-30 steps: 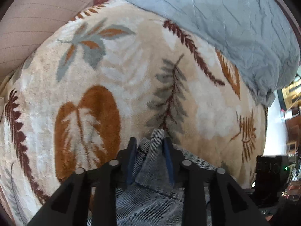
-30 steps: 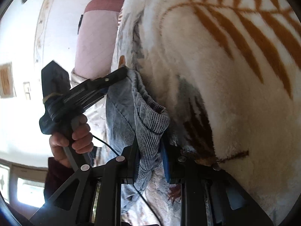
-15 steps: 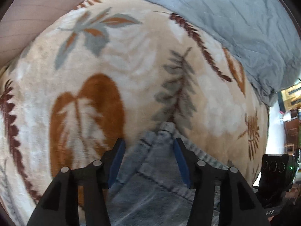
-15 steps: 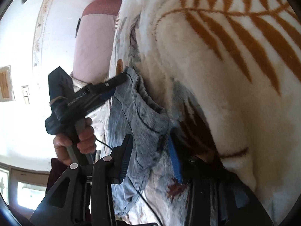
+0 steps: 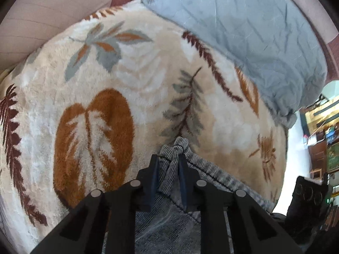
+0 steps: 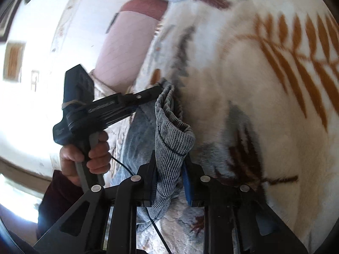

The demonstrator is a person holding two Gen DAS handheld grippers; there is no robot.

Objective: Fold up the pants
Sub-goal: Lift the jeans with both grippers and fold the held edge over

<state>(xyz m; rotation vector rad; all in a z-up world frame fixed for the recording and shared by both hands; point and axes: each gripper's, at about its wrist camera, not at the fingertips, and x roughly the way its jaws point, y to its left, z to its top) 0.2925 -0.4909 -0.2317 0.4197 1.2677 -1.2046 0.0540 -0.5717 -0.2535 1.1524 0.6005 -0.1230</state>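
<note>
Grey-blue denim pants lie at the near edge of a leaf-patterned fleece blanket. My left gripper has its jaws closing, and a bunched hem of the pants is pinched between its blue pads. In the right wrist view the pants hang in a fold beside the blanket. My right gripper is closing too, with ribbed denim squeezed between its pads. The left gripper shows there from the side, gripping the far corner, with a hand on its handle.
A crumpled grey-blue quilt covers the far right of the bed. A pink padded headboard stands at the far left. The right gripper's body shows at the lower right, with room furniture beyond the bed's edge.
Both grippers opened around the pants' edge half a second ago and have now closed on it again. The right gripper has risen a little and rolled.
</note>
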